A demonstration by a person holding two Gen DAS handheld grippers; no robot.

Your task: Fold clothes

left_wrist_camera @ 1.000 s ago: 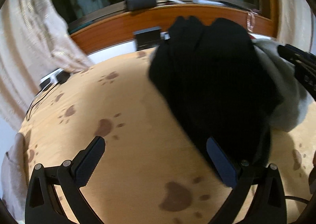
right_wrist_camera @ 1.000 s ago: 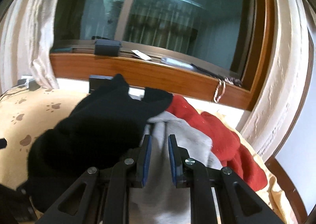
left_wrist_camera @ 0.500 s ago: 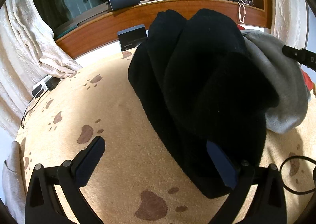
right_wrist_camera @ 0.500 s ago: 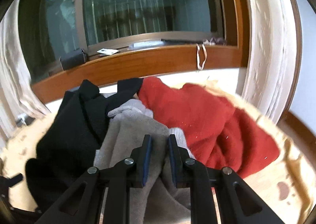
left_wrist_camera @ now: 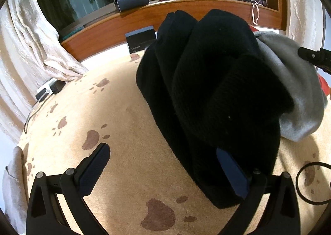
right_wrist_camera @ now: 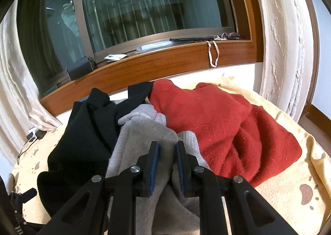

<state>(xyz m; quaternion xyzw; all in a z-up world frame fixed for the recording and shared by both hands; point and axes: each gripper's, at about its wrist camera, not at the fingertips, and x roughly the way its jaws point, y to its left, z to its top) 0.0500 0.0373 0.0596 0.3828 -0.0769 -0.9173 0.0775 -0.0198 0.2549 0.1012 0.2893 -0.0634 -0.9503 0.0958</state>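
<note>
Three garments heaped; right gripper (right_wrist_camera: 167, 164) pinching grey sweater (right_wrist_camera: 144, 137); left gripper (left_wrist_camera: 165, 170) agape. Risk: black knit (right_wrist_camera: 86, 131) at 9 o'clock dragged along.

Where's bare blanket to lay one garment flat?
Widest free patch: paw-print blanket left of the black garment, bordered by the curtain and charger. A smaller strip lies right of the red sweater. The middle is crowded: black, grey garment and red overlap.

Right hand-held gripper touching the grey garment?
Touching. Right wrist view shows the right hand-held gripper with its fingers pinched onto a fold of the grey garment.
</note>
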